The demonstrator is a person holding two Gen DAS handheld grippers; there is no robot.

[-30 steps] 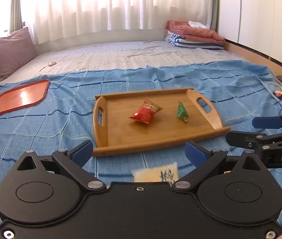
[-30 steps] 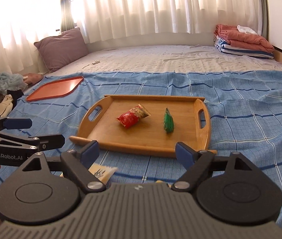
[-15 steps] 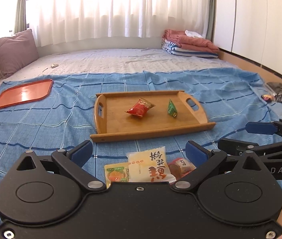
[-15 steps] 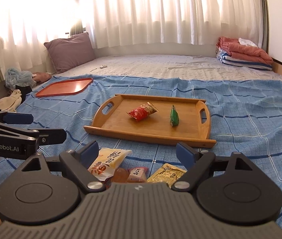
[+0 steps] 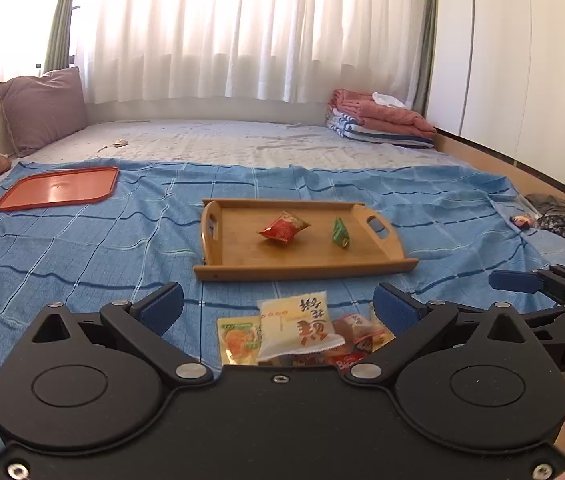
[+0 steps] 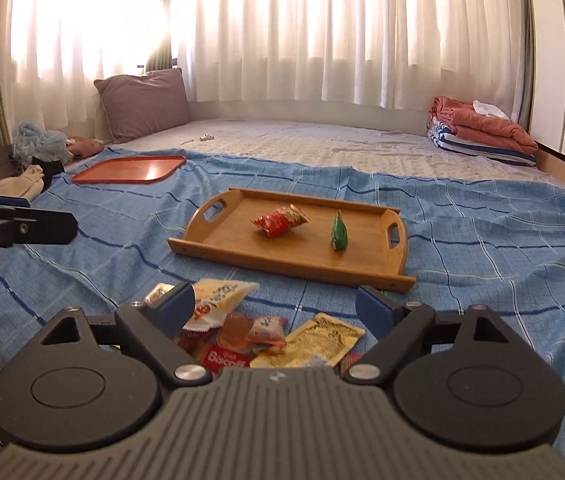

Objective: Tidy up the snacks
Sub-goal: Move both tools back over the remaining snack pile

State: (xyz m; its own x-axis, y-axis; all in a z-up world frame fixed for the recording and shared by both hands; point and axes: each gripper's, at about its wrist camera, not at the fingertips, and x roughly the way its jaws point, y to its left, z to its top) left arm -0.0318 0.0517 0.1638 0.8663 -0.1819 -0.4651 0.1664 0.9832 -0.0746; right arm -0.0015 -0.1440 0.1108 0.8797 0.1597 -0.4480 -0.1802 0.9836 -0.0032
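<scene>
The left tool (image 5: pixel 278 306) is spread wide, its blue-padded fingers apart and holding nothing; it hovers above a small heap of loose snacks on the blue checked sheet (image 5: pixel 82 248) that covers the near part of the bed. The right tool (image 6: pixel 274 308) is likewise spread wide and empty, positioned over the same heap from the other side. In the left wrist view the heap contains a pale yellow packet (image 5: pixel 298 326) with red characters, which overlaps an orange-printed sachet (image 5: pixel 238 338) to its left and a small pink wrapped sweet (image 5: pixel 356 324) to its right. In the right wrist view the heap shows the pale yellow packet (image 6: pixel 218 300), a red Biscoff wrapper (image 6: pixel 224 356), a pink wrapped sweet (image 6: pixel 266 330) and a yellow printed sachet (image 6: pixel 318 342), all touching or overlapping one another. Beyond the heap, apart from it, lies the wooden tray (image 5: pixel 238 268) with cut-out handles at both ends. Inside the tray rest a red snack bag (image 5: pixel 283 227) near the centre and a green triangular packet (image 5: pixel 339 232) to its right, the two not touching. An orange tray (image 5: pixel 56 187) lies well apart on the far left of the sheet. A purple pillow (image 5: pixel 42 108) leans at the head of the bed, and folded blankets (image 5: pixel 378 118) are stacked at the far right.
</scene>
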